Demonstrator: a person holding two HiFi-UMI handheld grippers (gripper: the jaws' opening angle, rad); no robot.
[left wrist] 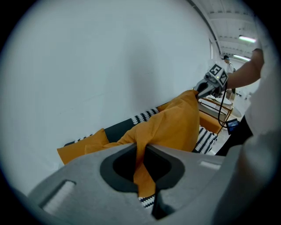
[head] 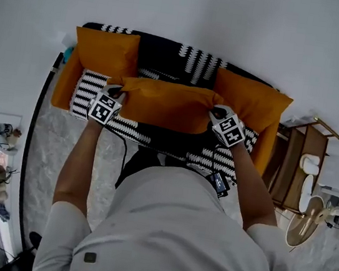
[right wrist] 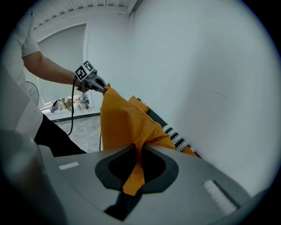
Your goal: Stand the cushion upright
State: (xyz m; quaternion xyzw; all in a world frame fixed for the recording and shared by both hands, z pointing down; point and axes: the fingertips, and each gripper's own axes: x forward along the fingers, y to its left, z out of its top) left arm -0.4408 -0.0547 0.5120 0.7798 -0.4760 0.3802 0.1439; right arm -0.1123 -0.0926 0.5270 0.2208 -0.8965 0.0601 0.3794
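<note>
The orange cushion point(head: 168, 103) sits just above centre in the head view, stretched sideways between the two grippers over the seat of the sofa point(head: 163, 52). From above I cannot tell whether its lower edge touches the seat.

The left gripper point(head: 118, 87) has the cushion's 9 o'clock corner. In the left gripper view its jaws are together on a pinch of orange fabric point(left wrist: 142, 169), and the cushion point(left wrist: 171, 125) rises away toward 1 o'clock to the right gripper point(left wrist: 205, 89) at its far corner.

The right gripper point(head: 217, 112) has the 3 o'clock corner. In its own view the jaws are likewise clamped on a fold of the cover point(right wrist: 134, 176), with the cushion point(right wrist: 123, 123) running toward 11 o'clock to the left gripper point(right wrist: 100, 85).

The sofa wears a black-and-white patterned cover and stands against a white wall point(head: 237, 22). A second orange cushion point(head: 103, 52) leans at the sofa's 10 o'clock end and a third point(head: 256, 104) at its 3 o'clock end. Farther toward 3 o'clock stands a wooden side table point(head: 302, 158); pale marbled floor point(head: 48, 145) shows at 8 o'clock.
</note>
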